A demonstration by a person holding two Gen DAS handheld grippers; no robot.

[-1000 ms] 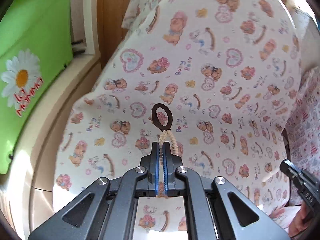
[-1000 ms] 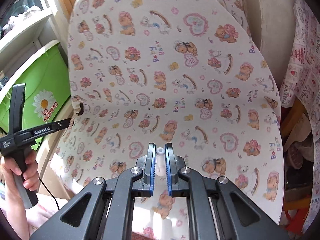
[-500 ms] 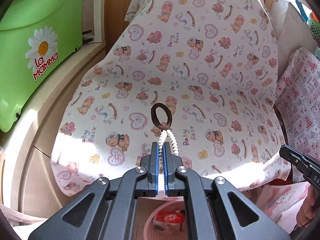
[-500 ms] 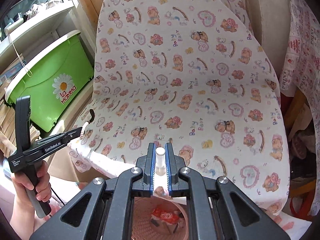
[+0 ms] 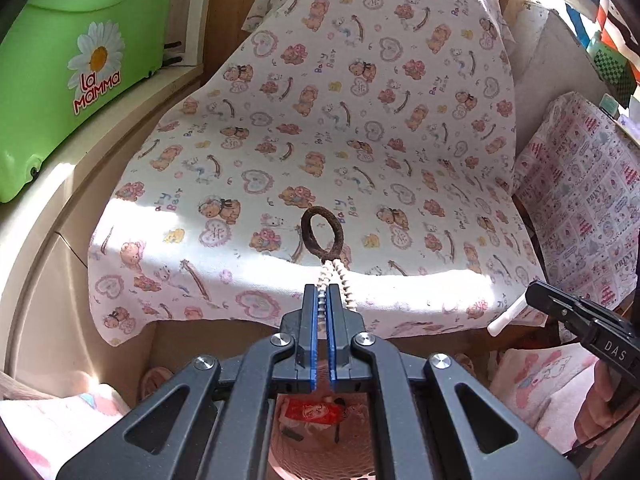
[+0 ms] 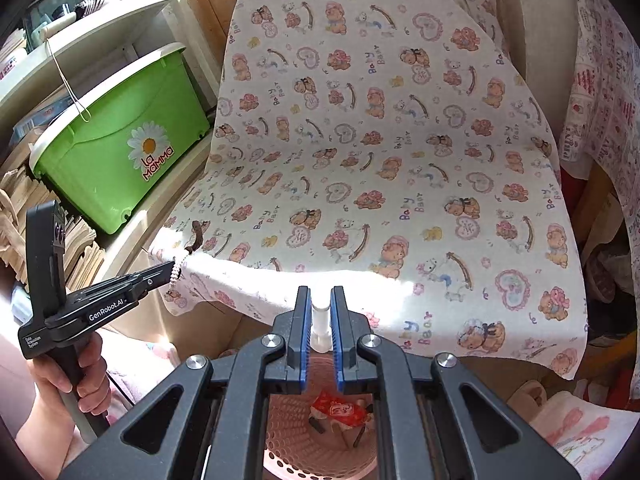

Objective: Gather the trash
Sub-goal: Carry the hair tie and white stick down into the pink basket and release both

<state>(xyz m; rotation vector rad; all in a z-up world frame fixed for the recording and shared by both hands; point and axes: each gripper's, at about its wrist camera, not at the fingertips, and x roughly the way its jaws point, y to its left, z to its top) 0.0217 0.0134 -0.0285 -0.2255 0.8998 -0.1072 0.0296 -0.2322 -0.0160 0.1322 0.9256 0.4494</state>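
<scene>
Sunlit bear-print cloth (image 5: 320, 128) covered the chair in front of us, with a green storage bin (image 6: 120, 148) on the shelf to its left and a second patterned cloth (image 5: 580, 200) draped over something at the right. Below the cloth's front edge stood a pink perforated trash basket (image 6: 280, 452) with a red wrapper (image 6: 338, 410) lying inside.

Our left gripper (image 5: 323, 296) was clenched tight on a cream beaded cord (image 5: 334, 276), and a brown hair-tie loop (image 5: 322, 232) joined to that cord stood out beyond the fingertips, in front of the cloth. Our right gripper (image 6: 320, 300) was clamped on a small white plastic tube (image 6: 320, 320), which sat upright between the blue pads. Both grippers hovered above the basket, the left one seen off to the side in the right wrist view, gripped by a bare hand (image 6: 76, 380).
</scene>
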